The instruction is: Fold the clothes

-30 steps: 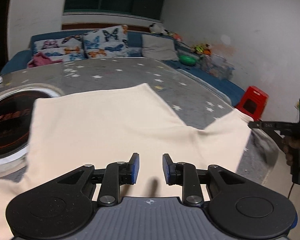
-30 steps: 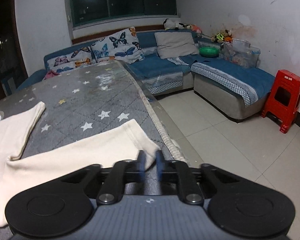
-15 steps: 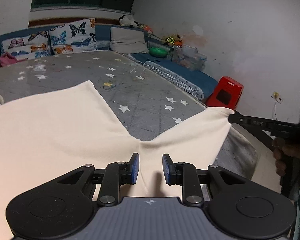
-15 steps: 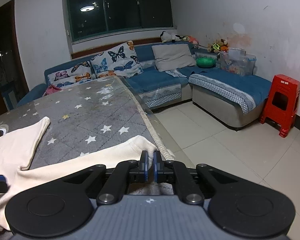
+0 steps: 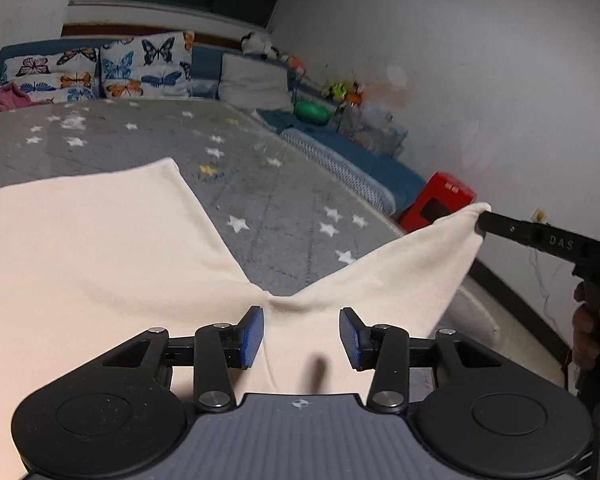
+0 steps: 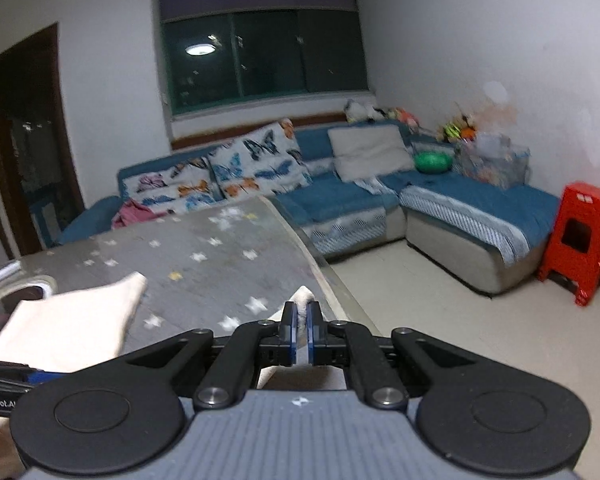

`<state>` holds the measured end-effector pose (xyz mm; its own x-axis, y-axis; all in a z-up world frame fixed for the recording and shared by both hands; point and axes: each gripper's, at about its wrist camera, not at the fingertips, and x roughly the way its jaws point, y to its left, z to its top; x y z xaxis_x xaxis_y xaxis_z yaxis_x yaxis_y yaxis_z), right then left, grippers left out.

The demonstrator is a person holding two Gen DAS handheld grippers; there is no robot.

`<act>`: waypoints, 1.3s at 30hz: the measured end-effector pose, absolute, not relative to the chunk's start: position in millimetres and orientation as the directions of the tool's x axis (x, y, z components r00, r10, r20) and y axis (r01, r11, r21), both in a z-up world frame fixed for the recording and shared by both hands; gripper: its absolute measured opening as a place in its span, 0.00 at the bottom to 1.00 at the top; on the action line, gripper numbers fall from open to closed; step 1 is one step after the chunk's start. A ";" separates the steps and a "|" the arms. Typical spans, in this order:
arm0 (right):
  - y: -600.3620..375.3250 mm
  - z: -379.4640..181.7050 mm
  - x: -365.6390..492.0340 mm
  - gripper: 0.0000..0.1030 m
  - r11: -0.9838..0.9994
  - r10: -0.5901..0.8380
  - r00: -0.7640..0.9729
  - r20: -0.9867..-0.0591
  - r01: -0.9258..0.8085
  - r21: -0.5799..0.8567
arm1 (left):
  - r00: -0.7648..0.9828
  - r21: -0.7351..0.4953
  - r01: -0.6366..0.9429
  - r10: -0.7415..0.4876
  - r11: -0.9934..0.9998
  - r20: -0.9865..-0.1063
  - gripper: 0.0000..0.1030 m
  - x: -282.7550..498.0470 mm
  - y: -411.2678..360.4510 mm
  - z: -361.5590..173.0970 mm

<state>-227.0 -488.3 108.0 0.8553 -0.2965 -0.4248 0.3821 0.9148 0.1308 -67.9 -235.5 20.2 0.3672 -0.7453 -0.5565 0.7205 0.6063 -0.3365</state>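
**Sleeve lifted, one claw idle**

Your left gripper [image 5: 301,334] hangs spread and empty over the cream garment [image 5: 100,264] on the star-patterned table [image 5: 284,200]. Your right gripper [image 6: 301,330] is clenched on the sleeve tip [image 5: 466,216], raised; too hard a pull could drag the whole garment askew.

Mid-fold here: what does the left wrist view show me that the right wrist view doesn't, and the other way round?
Left wrist only: the open left claw over the cream garment, and the sleeve stretched up to the right claw's tip. Right wrist only: the right claw shut on the sleeve end, the doorway, the floor. Both: starry grey table cover, blue sofa, red stool.
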 end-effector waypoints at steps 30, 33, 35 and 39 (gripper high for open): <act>-212.3 121.5 -131.5 0.09 0.878 0.388 0.738 -0.553 -0.479 -0.023 | 0.643 -0.301 0.472 -0.557 0.829 -0.525 0.51 -117.4 -35.7 22.6; -219.1 118.7 -140.8 0.16 0.871 0.390 0.727 -0.565 -0.490 -0.029 | 0.644 -0.294 0.477 -0.557 0.828 -0.524 0.51 -119.3 -34.6 24.0; -235.4 118.0 -152.3 0.19 0.881 0.365 0.728 -0.580 -0.472 -0.038 | 0.648 -0.290 0.483 -0.560 0.826 -0.516 0.51 -121.3 -33.9 27.2; -266.7 106.5 -160.3 0.19 0.916 0.262 0.727 -0.634 -0.395 -0.074 | 0.645 -0.269 0.498 -0.560 0.824 -0.519 0.49 -116.4 -39.6 30.1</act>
<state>-160.3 -266.7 106.5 0.7274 0.2623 -0.6341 -0.3949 0.9157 -0.0742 -116.4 -39.6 30.1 0.6455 -0.5602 -0.5192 0.4984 0.8240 -0.2694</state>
